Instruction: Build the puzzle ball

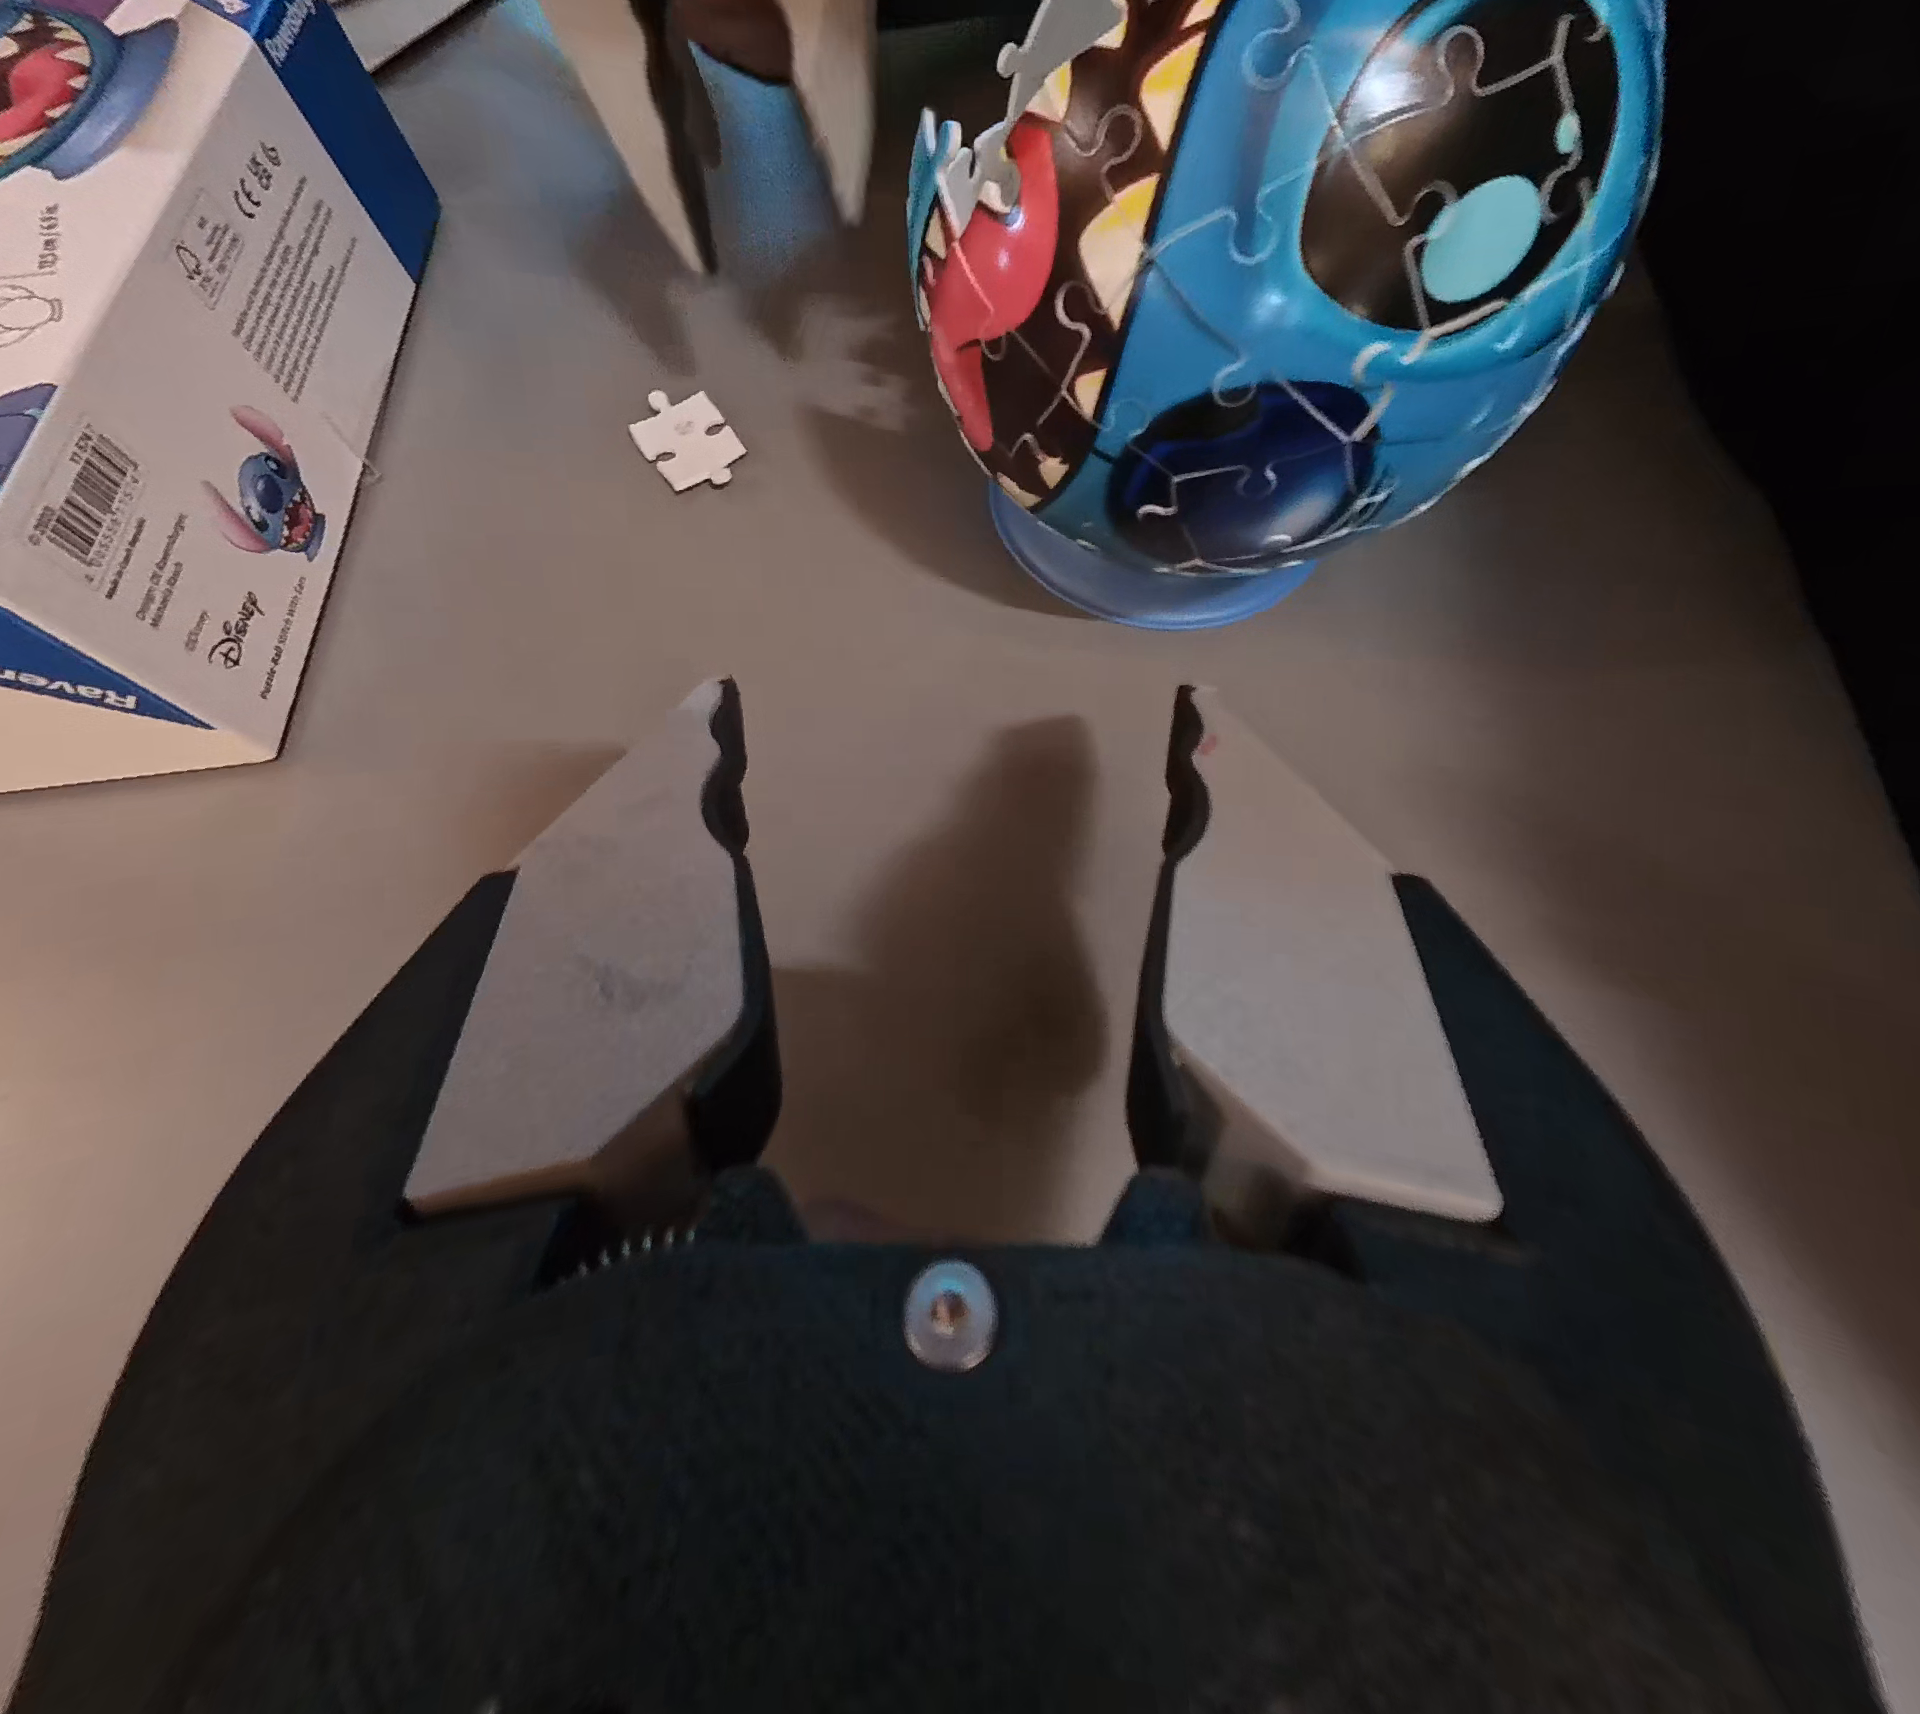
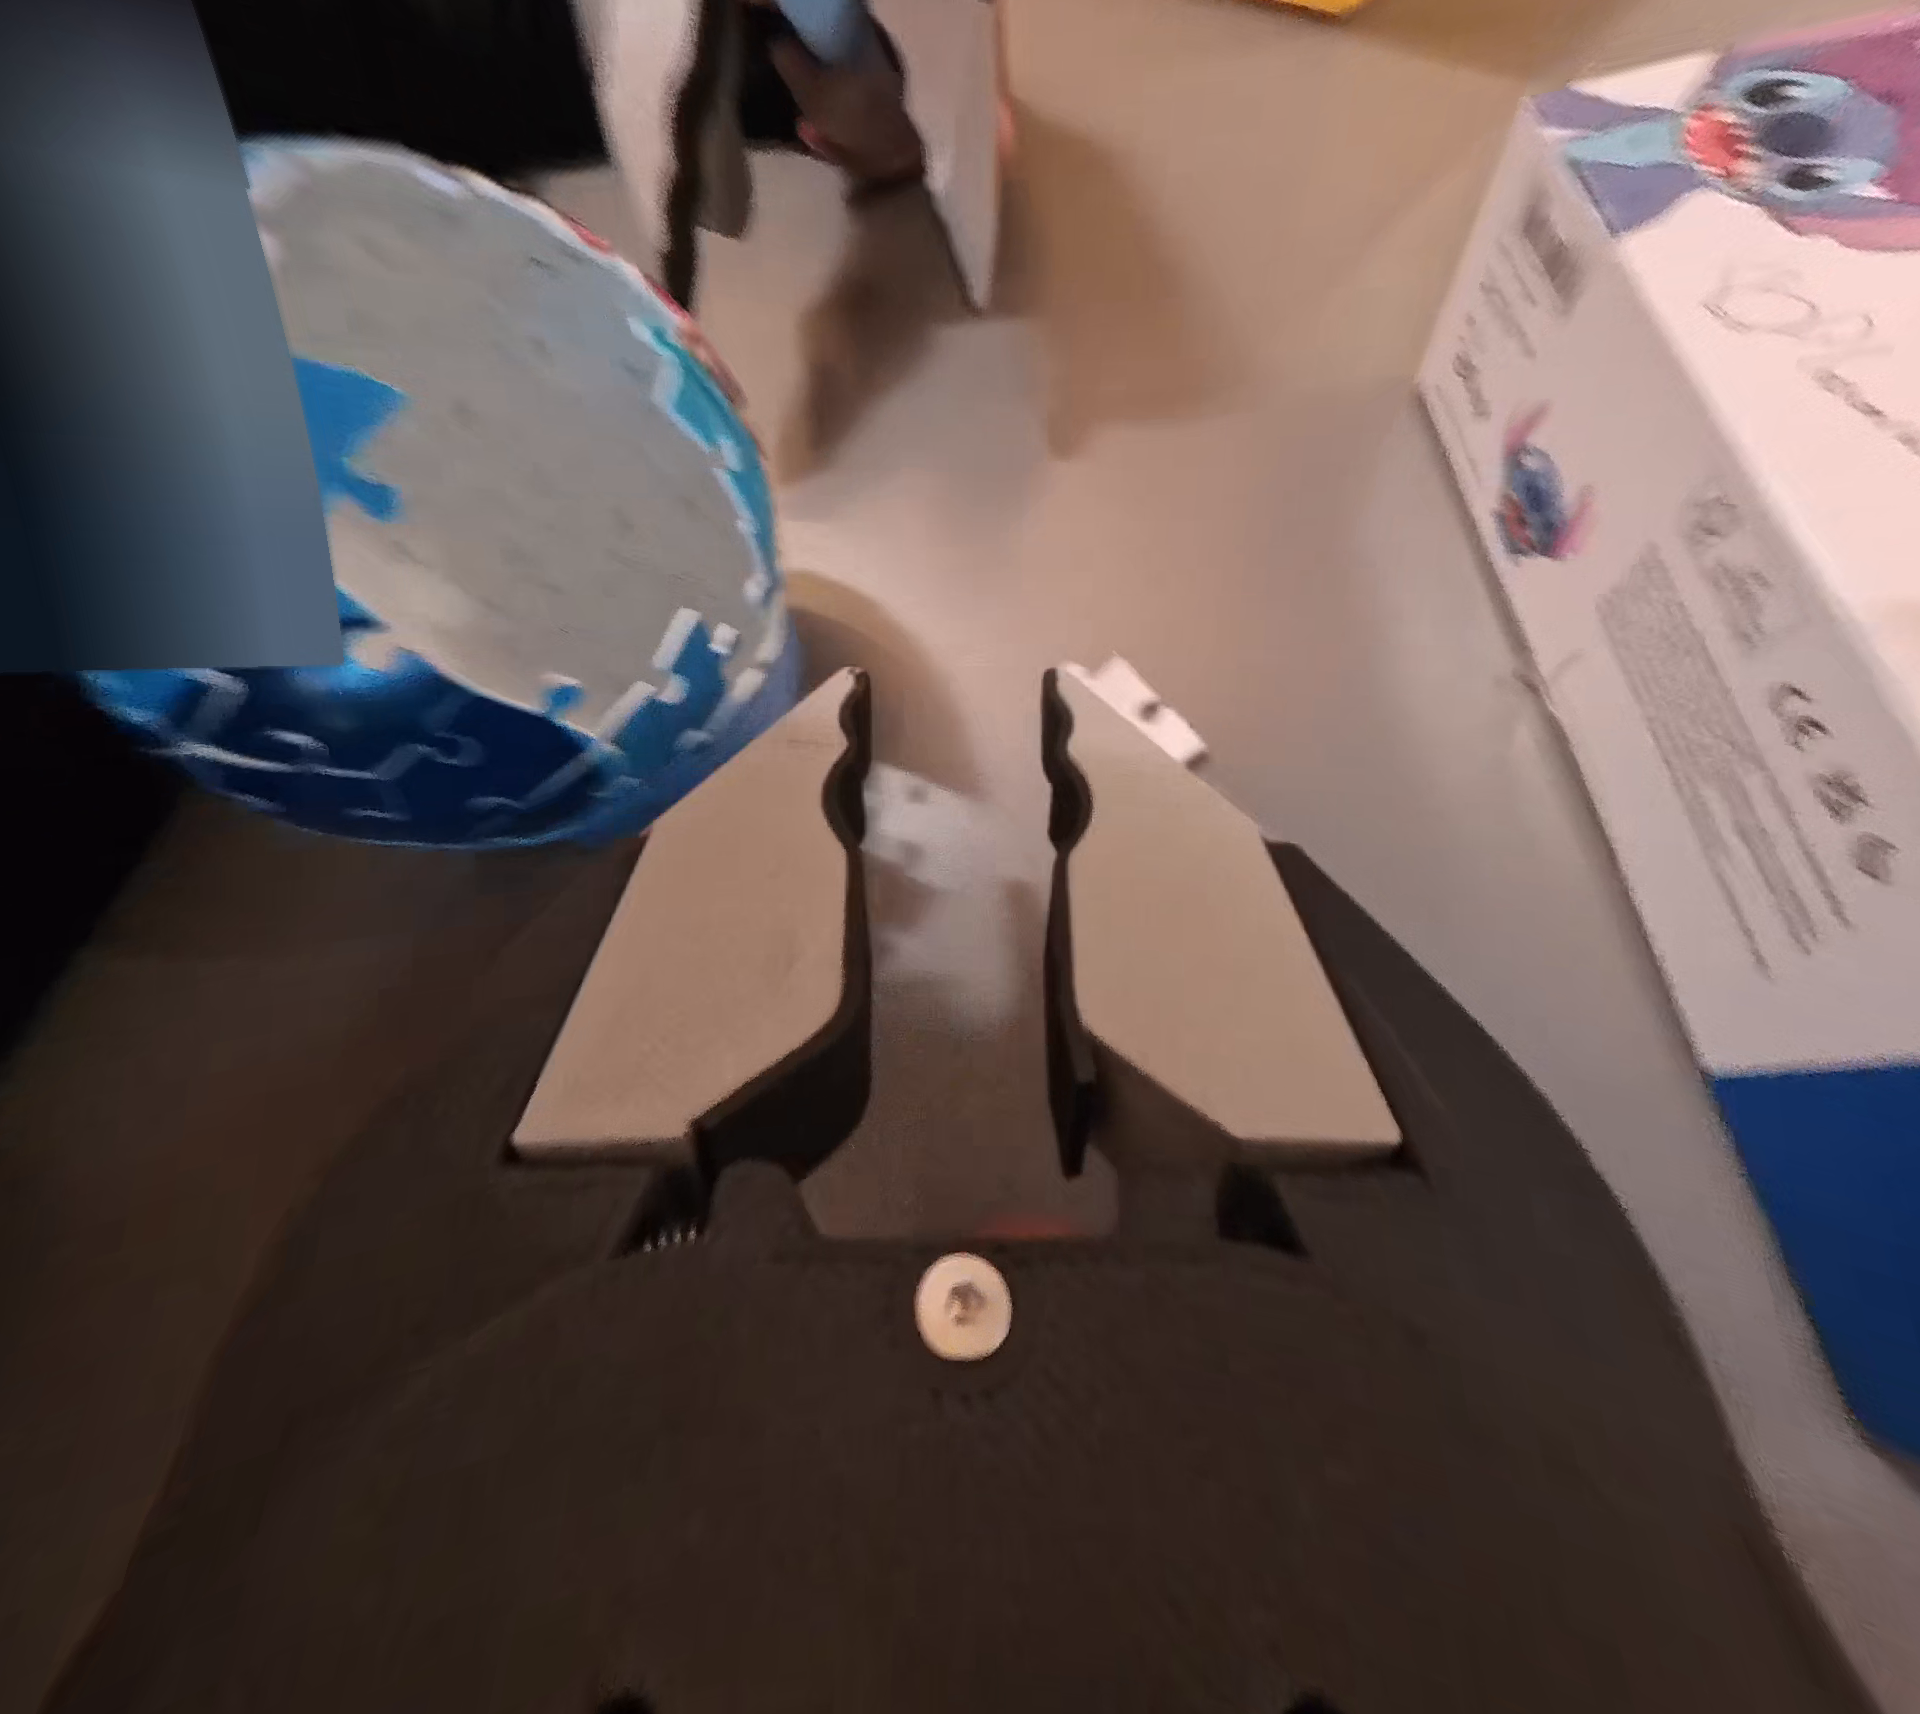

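Both jaws were wide open and empty: your right gripper (image 2: 954, 698) straddled a blurred loose piece (image 2: 940, 843) at 6 o'clock; close squarely, then seat it into the puzzle ball (image 1: 1340, 251) at 1 o'clock of your left gripper (image 1: 956, 708).

Left gripper (image 1: 951, 698) and right gripper (image 2: 951, 677) hover, jaws parted, empty.

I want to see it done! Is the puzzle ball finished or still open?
Still open. The puzzle ball has a jagged gap showing its grey inside, and one loose piece lies on the table.
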`<state>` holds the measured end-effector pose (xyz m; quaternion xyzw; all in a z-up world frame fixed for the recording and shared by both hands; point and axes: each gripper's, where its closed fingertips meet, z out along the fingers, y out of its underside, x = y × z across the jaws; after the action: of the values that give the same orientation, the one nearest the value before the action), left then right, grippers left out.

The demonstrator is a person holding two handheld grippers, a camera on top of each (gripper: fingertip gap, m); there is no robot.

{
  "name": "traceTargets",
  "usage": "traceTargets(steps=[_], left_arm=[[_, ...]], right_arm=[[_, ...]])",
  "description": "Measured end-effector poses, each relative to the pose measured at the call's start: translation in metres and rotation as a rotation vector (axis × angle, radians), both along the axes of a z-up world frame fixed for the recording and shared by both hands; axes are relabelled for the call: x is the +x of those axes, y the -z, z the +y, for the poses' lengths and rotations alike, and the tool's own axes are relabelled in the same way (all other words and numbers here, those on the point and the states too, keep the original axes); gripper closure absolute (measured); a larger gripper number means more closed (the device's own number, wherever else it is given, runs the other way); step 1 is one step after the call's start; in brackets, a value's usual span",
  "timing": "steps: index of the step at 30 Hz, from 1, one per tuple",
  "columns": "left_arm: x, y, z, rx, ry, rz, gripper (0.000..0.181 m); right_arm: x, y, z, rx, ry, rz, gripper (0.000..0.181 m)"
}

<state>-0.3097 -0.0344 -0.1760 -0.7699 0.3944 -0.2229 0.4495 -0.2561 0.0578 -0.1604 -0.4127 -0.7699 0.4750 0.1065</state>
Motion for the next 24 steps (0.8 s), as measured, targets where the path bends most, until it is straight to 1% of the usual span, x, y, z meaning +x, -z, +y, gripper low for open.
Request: traceTargets(steps=[2,4,7,10,12,15,17,18,24], left_arm=[[0.001,-0.001,0.0,-0.001,0.003,-0.005,0.102],[0.002,-0.002,0.001,0.009,0.001,-0.008,0.102],[0.009,-0.006,0.0,0.024,0.018,-0.029,0.104],[0.019,-0.009,-0.006,0.013,0.065,-0.06,0.103],[0.026,-0.013,-0.011,0.01,0.099,-0.097,0.103],[0.033,-0.018,-0.014,0.011,0.124,-0.132,0.103],[0.037,-0.018,-0.016,0.004,0.142,-0.137,0.103],[0.04,-0.018,-0.017,0.003,0.149,-0.134,0.103],[0.052,-0.02,-0.023,0.013,0.189,-0.128,0.103]], right_arm=[[0.003,-0.014,-0.014,-0.057,-0.065,-0.044,0.151],[0.001,-0.017,-0.023,-0.03,-0.087,-0.083,0.155],[0.0,-0.013,-0.037,0.035,-0.144,-0.138,0.154],[0.001,0.002,-0.043,0.089,-0.188,-0.193,0.156],[0.002,0.006,-0.048,0.078,-0.219,-0.215,0.158],[0.0,0.01,-0.053,0.059,-0.229,-0.245,0.158],[-0.001,0.01,-0.055,0.051,-0.222,-0.266,0.164],[-0.001,0.01,-0.055,0.055,-0.22,-0.279,0.171],[0.0,0.013,-0.055,0.143,-0.206,-0.324,0.176]])
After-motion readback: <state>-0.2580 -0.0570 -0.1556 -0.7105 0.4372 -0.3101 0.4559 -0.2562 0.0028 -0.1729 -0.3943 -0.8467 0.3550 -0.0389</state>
